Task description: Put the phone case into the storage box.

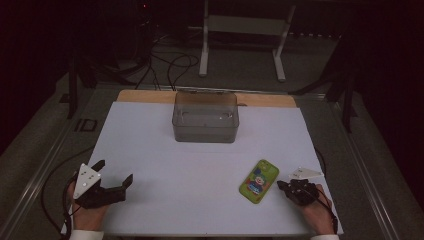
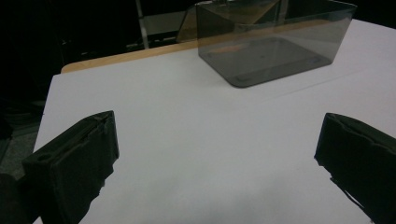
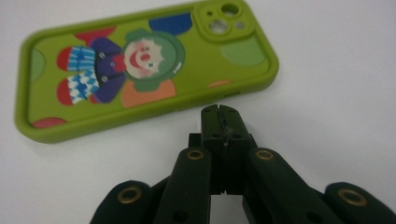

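- One clear, smoke-tinted plastic box (image 1: pixel 205 117) is seen standing upright at the far middle of the bench (image 1: pixel 165 165), open at the top; nothing is seen lying in it, and its bare floor is visible through the walls in the left gripper view (image 2: pixel 271 51).
- One green phone case (image 1: pixel 259 181) with a clown picture is seen lying flat on the white sheet at the near right of the bench, well apart from the box and outside it.
- In the right gripper view the case (image 3: pixel 140 70) is shown with its camera cut-out at the upper right, and one rounded corner lies just beyond the tips of the right tongs (image 3: pixel 220 116).
- The right tongs (image 1: pixel 286 185) are seen pressed together with nothing between them, just beside the case's near right edge; whether the case is touched cannot be told.
- The left tongs (image 1: pixel 114 172) are held wide apart above the bare sheet at the near left, well away from both box and case, with nothing between them.
- In the left gripper view both jaws are cut off by the picture's edge.
- The room behind the bench is dark; cables and a white frame on the floor are only dimly made out.
- Counted: one box, one case, two tongs, two hands.
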Available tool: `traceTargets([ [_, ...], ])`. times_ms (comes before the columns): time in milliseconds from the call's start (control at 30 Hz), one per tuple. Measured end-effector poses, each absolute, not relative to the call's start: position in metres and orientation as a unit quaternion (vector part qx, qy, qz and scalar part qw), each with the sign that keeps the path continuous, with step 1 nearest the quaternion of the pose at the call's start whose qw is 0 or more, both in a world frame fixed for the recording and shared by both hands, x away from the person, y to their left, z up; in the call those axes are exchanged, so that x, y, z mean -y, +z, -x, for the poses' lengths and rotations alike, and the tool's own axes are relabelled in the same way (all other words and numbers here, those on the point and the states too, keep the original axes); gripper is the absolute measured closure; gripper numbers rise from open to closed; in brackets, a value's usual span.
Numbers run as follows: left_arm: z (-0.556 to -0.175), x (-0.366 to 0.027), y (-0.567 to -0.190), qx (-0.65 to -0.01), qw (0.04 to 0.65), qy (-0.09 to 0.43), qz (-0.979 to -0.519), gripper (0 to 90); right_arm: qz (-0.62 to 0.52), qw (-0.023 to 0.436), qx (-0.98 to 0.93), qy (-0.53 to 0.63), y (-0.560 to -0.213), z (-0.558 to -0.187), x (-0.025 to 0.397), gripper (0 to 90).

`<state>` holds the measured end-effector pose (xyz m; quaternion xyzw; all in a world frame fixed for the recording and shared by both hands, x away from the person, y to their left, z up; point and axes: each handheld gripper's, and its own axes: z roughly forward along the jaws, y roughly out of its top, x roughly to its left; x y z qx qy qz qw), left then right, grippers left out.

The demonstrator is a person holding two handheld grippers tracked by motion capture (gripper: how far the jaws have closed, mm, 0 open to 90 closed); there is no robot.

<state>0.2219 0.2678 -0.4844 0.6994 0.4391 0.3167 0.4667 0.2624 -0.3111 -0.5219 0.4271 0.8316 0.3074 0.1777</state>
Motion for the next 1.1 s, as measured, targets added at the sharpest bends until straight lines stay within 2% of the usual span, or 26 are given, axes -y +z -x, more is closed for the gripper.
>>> traceTargets([
  [233,-0.222,-0.264,-0.485,-0.435,0.464,0.318,-0.703,0.0,-0.421,0.175,-0.834,0.311,-0.523,-0.264,0.307,90.0],
  [433,-0.223,-0.263,-0.485,-0.434,0.465,0.317,-0.703,0.0,-0.39,0.161,-0.848,0.321,-0.524,-0.268,0.282,90.0],
  [900,-0.222,-0.265,-0.486,-0.434,0.465,0.318,-0.703,0.0,-0.309,0.142,-0.88,0.331,-0.526,-0.284,0.192,90.0],
  [1100,-0.222,-0.266,-0.486,-0.435,0.466,0.317,-0.703,0.0,-0.307,0.148,-0.881,0.328,-0.525,-0.285,0.188,90.0],
])
